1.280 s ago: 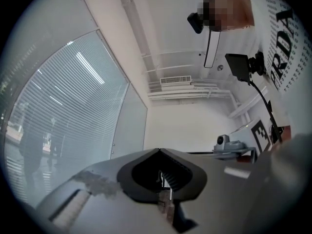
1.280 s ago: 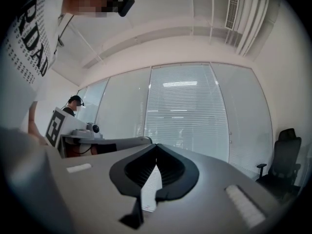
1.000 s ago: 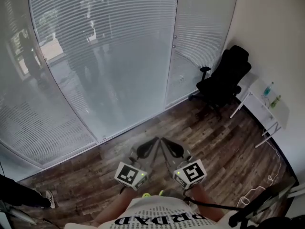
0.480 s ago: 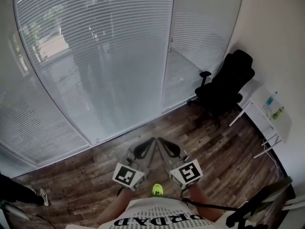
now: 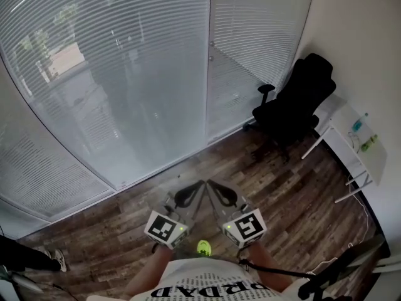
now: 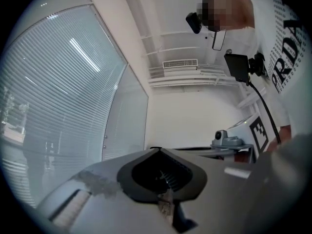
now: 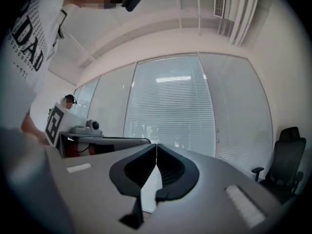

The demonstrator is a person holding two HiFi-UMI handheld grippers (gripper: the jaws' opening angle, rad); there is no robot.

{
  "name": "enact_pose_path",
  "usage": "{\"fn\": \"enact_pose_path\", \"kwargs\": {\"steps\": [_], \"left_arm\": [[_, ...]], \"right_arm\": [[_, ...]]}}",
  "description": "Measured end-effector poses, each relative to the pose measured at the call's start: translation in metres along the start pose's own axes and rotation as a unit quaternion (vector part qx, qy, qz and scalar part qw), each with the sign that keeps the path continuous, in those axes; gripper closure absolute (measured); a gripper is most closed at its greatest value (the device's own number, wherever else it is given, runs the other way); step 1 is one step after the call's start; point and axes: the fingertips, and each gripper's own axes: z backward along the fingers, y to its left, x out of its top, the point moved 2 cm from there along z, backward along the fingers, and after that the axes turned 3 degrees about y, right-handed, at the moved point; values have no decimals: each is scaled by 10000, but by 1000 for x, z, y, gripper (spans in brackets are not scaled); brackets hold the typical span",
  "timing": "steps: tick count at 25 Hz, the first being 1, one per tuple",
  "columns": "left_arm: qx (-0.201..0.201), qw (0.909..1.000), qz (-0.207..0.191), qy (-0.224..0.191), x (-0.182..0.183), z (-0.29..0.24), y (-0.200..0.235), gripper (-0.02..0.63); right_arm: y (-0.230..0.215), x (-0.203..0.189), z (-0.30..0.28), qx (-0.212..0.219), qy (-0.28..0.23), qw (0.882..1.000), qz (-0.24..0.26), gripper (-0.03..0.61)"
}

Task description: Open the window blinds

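**Closed blinds (image 5: 125,74) fill the glazed wall ahead.** Their slats lie flat and horizontal, well apart from both grippers, which are held side by side low over the wood floor (image 5: 294,193). The left gripper (image 5: 200,184) and right gripper (image 5: 209,183) each have their jaws pressed together with nothing between them.

The slats look thin, light and easily bent. Reflections suggest they sit behind glass, so they are probably not the place to grip. Two small knobs (image 5: 209,59) on the frame between panels look the likelier hold: small, hard and perhaps slippery for a pinch and turn. No cord can be made out.

At right, beyond a black chair (image 5: 294,105), a white surface (image 5: 351,149) carries two bottles (image 5: 361,123), one blue-capped and one green. Their contents are too small to tell.
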Motion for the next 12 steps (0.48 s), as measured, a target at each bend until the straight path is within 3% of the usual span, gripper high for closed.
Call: {"fn": "enact_pose_path", "kwargs": {"steps": [6,12], "left_arm": [[50,9999,-20,-144,5,-52,23,621],[211,9996,49,-204,-5,-90,64,621]], "right_arm": [[-47,9,-20,-118,-257,9993,230,569],[-88,-6,-59,-127,-114,9998,143,569]]}}
